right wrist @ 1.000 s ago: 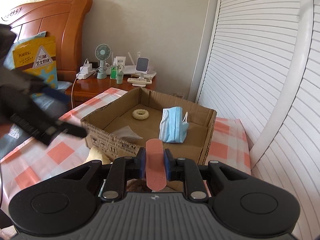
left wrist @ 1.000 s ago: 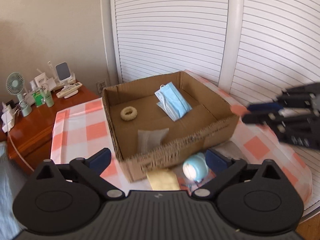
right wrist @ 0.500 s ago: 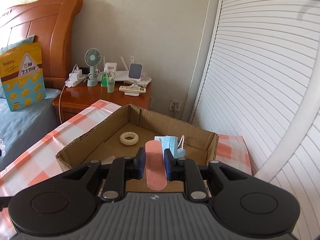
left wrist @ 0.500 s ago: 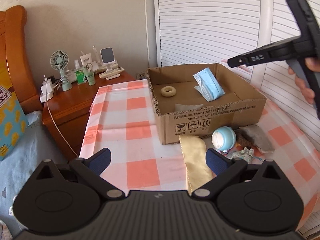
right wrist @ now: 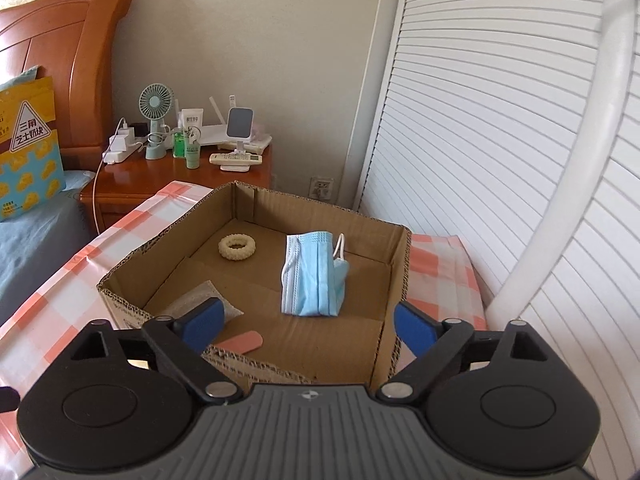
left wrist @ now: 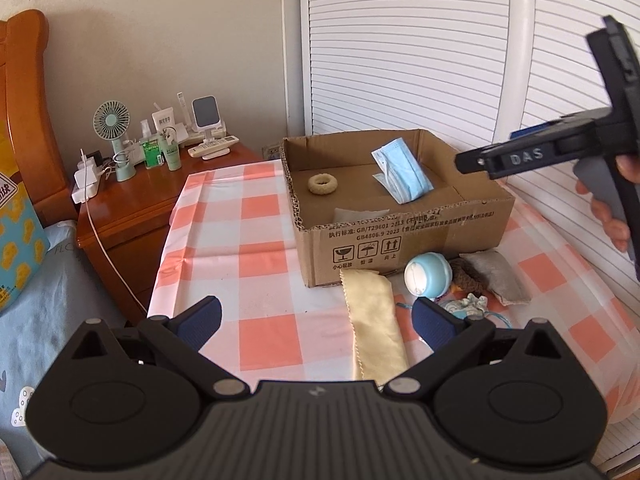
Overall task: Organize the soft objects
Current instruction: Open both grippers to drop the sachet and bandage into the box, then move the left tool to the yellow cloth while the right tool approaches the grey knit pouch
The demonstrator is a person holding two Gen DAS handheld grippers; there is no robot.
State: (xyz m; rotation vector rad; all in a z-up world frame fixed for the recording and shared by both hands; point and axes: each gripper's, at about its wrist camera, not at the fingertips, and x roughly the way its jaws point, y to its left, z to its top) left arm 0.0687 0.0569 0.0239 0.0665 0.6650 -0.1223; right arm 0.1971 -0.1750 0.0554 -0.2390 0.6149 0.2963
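the right gripper [right wrist: 308,324] hung over the near edge of the box [right wrist: 394,264], its jaws having just swung wide apart with nothing between them. the pink strip [right wrist: 242,340] lay flat on the box floor near the front wall, just beside the gripper's left pad, touching neither pad. further in lay the mask [right wrist: 312,276], folded and leaning a little, its white ear loop sticking up; the ring [right wrist: 237,247] sat toward the back left corner, well apart from the mask. a grey pad [right wrist: 192,298] lay in the front left corner, partly hidden behind the left finger.

the left gripper [left wrist: 316,320] was held back from the box, over the checked cloth [left wrist: 256,208] — jaws spread wide, empty. between its fingers and the box lay the yellow cloth [left wrist: 370,316], one end touching the box's front wall. just right of it sat the blue ball [left wrist: 428,274], then a brown fuzzy item [left wrist: 466,276] and a grey pouch [left wrist: 498,276], all in a loose cluster against the box front. a small pale-blue fabric piece [left wrist: 470,304] lay just beside the right finger of the left gripper.

in the left view the right gripper showed from the side, raised above the box's right end, a person's hand [left wrist: 616,208] on its handle. the nightstand [left wrist: 160,200] stood past the table's far left corner.
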